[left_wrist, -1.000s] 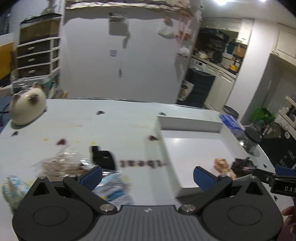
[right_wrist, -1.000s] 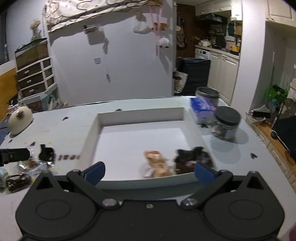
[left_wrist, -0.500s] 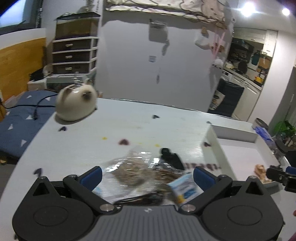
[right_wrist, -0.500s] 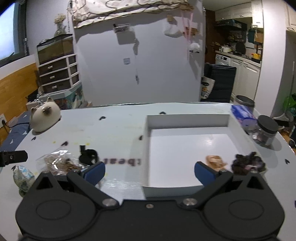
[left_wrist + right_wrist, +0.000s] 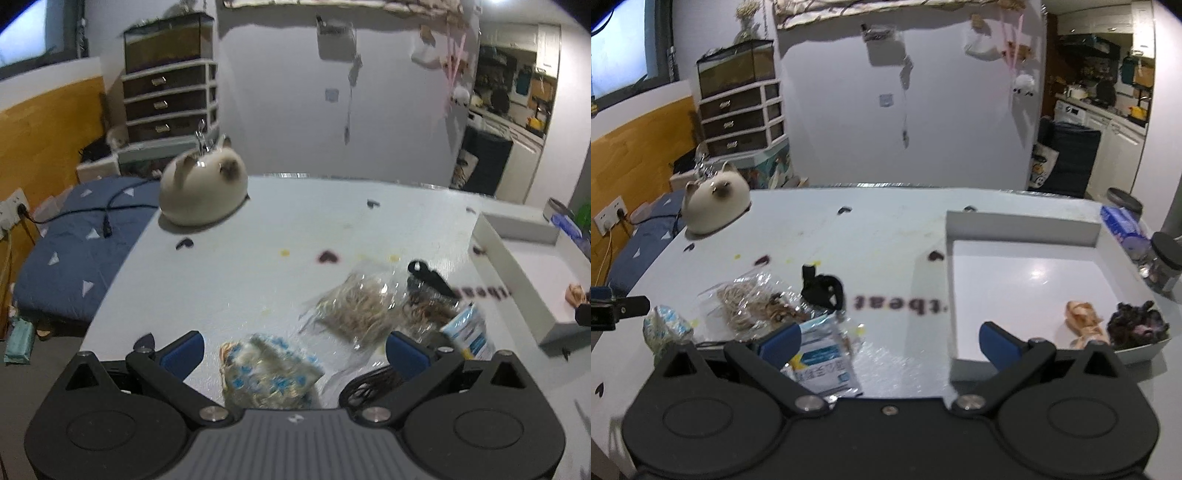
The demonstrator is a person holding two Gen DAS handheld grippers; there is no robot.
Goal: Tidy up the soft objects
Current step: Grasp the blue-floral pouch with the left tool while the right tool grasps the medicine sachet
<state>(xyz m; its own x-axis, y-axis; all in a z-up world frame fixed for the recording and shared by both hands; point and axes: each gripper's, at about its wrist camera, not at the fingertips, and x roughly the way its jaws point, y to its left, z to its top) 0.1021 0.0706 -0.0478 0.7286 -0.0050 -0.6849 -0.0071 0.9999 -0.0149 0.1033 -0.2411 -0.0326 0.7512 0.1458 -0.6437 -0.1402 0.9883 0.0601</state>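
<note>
The left gripper (image 5: 293,354) is seen with its blue-padded jaws spread wide and nothing held; a soft blue-and-white patterned pouch (image 5: 267,373) lies on the pale grey table (image 5: 240,266) between the jaws, though contact with either pad cannot be told. Just beyond it a clear plastic bag of tan stringy material (image 5: 356,304) is spread flat, with a second clear bag of darker brown pieces (image 5: 424,314) touching it on the right, and a blue-and-white printed packet (image 5: 467,332) at the right-hand edge of that cluster. A small black clip-like object (image 5: 428,275) rests behind the bags. The right gripper (image 5: 886,341) is likewise held wide open and empty above the table, its jaws spanning the printed packet on one side and the near wall of the white shallow rectangular tray (image 5: 1019,227) on the other. Inside the tray, at its near right corner, a peach-coloured soft item (image 5: 1084,321) and a dark fuzzy soft item (image 5: 1136,325) are set side by side. A cream cat-shaped ceramic figure (image 5: 714,206) stands at the far left of the table, well apart from the rest, and a dark-lidded clear jar (image 5: 1163,267) stands beside the tray on its right.
</note>
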